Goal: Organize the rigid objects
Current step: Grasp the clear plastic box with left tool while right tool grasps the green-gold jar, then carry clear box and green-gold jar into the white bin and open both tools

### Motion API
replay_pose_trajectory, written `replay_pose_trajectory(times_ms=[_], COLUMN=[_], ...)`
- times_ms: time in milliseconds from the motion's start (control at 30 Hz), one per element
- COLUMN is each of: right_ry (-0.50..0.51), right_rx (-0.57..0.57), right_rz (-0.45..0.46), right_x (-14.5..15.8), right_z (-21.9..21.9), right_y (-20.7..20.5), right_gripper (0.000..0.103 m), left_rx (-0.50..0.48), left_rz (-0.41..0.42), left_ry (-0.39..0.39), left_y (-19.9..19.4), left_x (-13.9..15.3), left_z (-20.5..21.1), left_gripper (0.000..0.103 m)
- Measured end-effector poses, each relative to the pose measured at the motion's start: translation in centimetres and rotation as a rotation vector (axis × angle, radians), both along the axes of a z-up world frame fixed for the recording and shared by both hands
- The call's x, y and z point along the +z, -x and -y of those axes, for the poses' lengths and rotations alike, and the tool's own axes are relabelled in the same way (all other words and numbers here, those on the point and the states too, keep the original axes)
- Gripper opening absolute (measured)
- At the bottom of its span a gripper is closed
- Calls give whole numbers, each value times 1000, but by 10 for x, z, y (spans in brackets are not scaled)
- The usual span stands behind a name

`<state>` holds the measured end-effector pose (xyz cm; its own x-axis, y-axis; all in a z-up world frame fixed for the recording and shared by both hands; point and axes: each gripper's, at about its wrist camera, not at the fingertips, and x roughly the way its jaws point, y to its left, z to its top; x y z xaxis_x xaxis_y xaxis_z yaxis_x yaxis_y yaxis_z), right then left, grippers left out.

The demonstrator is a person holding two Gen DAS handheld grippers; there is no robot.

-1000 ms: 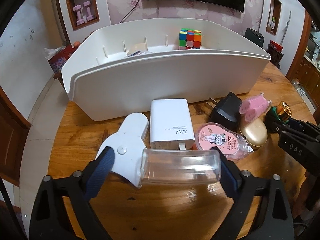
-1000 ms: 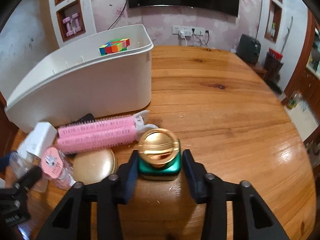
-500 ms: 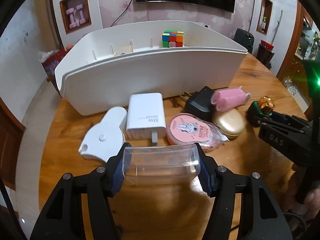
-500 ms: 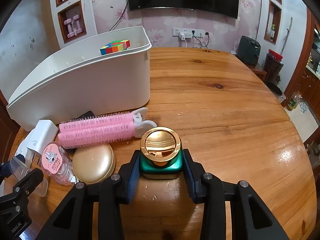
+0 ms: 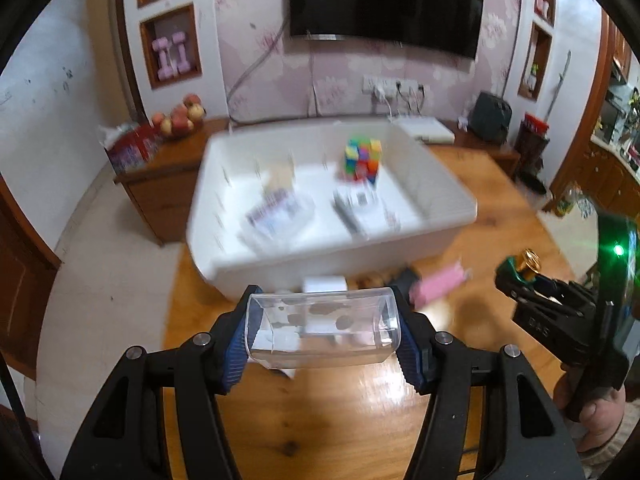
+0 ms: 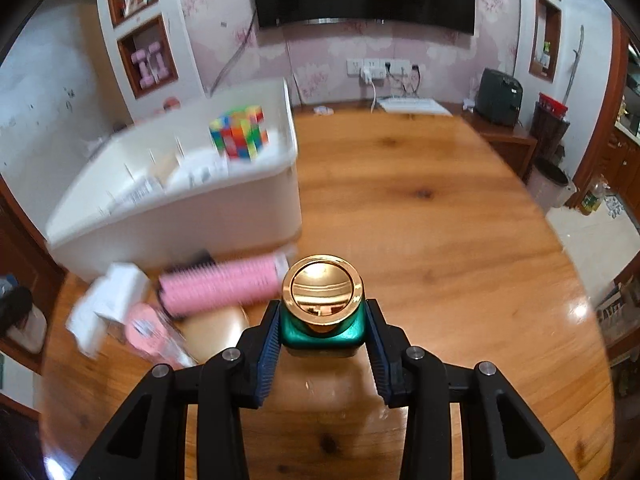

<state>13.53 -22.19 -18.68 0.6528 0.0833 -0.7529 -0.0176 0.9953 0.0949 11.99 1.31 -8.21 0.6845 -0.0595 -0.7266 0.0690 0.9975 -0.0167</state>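
clear box [image 5: 323, 328] see-thru, empty (smudged) | L hand-held gripper [image 5: 322, 334] clamps it | R hand-held gripper [image 6: 322, 330] grips green gold-cap bottle [image 6: 322, 312]

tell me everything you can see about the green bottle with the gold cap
The green bottle is small and squarish with glossy teal sides and a wide, round, shiny gold cap, which is closed. It stands upright, clamped by its sides between the blue pads of the right claw, above the wooden table.
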Motion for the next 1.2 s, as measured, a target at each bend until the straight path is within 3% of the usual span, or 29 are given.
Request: replay_pose_trajectory(times_ms=[167, 333, 467, 567, 667, 767, 967, 1200], right_ry=[-10, -7, 20, 46, 86, 132, 165, 234], right_rx=[26, 72, 118, 147, 185, 220, 274, 337], right_rz=[111, 267, 363, 385, 356, 285, 77, -117], right_x=[74, 168, 229, 248, 244, 219, 140, 62], right_z=[1, -11, -33, -49, -70, -86, -97, -104], right_y=[-8, -21, -31, -45, -65, -91, -136, -163], right_gripper=[40, 40, 40, 40, 40, 40, 40, 40], left_rx=[24, 45, 42, 48, 67, 105, 153, 151], left_rz=[51, 87, 72, 31, -29, -102, -245, -369], left_ry=[-34, -69, -39, -13, 28, 73, 143, 209], left_y=[-21, -48, -72, -94, -118, -140, -176, -196], left_x=[58, 103, 119, 112, 93, 63, -6, -56], left_z=[-16, -20, -19, -16, -15, -17, -19, -11], left_gripper=[64, 65, 65, 65, 65, 65, 65, 65])
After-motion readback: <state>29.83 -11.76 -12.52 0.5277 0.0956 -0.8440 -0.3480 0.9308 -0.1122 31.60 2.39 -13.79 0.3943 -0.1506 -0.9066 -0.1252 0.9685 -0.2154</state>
